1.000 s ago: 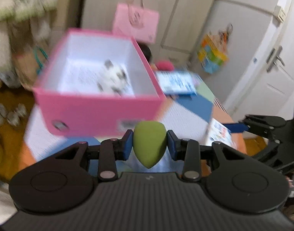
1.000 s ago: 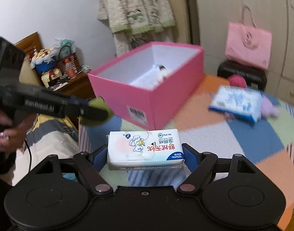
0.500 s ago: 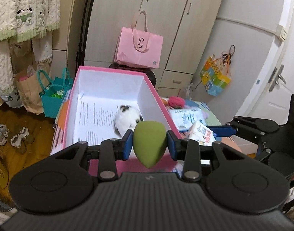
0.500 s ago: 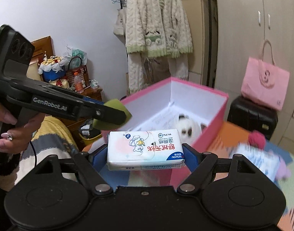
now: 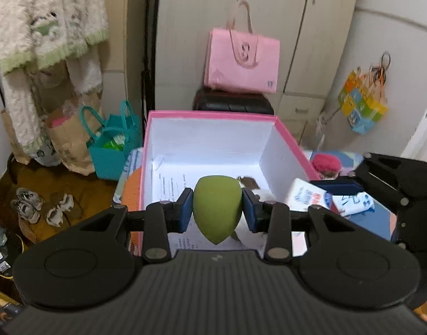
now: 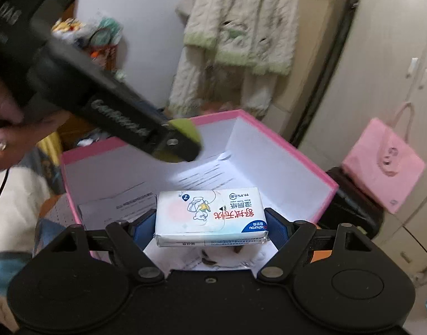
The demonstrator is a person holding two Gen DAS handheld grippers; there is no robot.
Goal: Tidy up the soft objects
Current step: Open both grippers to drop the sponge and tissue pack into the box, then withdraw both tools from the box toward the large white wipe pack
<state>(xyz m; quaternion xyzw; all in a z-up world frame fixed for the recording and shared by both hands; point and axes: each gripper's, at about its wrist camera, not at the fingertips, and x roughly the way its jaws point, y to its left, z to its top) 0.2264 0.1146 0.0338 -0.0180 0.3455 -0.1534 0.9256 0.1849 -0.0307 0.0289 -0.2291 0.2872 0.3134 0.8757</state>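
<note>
left claw (image 5: 217, 209): clamped on a green sponge (image 5: 216, 208), olive, matte, teardrop-shaped, rounded end up, point down. blue pads press both its flanks. it hangs above the open pink box (image 5: 293, 150), over the near half.

right claw (image 6: 210, 224): clamped end to end on a wet-wipe pack (image 6: 209, 213), a flat white soft-wrap rectangle with a cartoon bear, red characters and a blue corner tab; print reads upside down in the right wrist view. the pack is held level above the box interior, near the front wall.

under both claws, on the box floor: a white plush toy (image 6: 235, 258) with dark patches, mostly hidden. printed paper sheet (image 6: 129, 198) lines the white bottom; walls white inside, pink rim and outside.

right of the box on the desk (image 5: 375, 222): another tissue pack (image 5: 353, 203), blue-white print, then a red fuzzy ball (image 5: 326, 163) farther back.

behind the box: black case (image 5: 233, 104) with a pink tote bag (image 5: 242, 61) on top, against wardrobe doors. cream knit cardigan (image 5: 43, 28) hangs far left.
</note>
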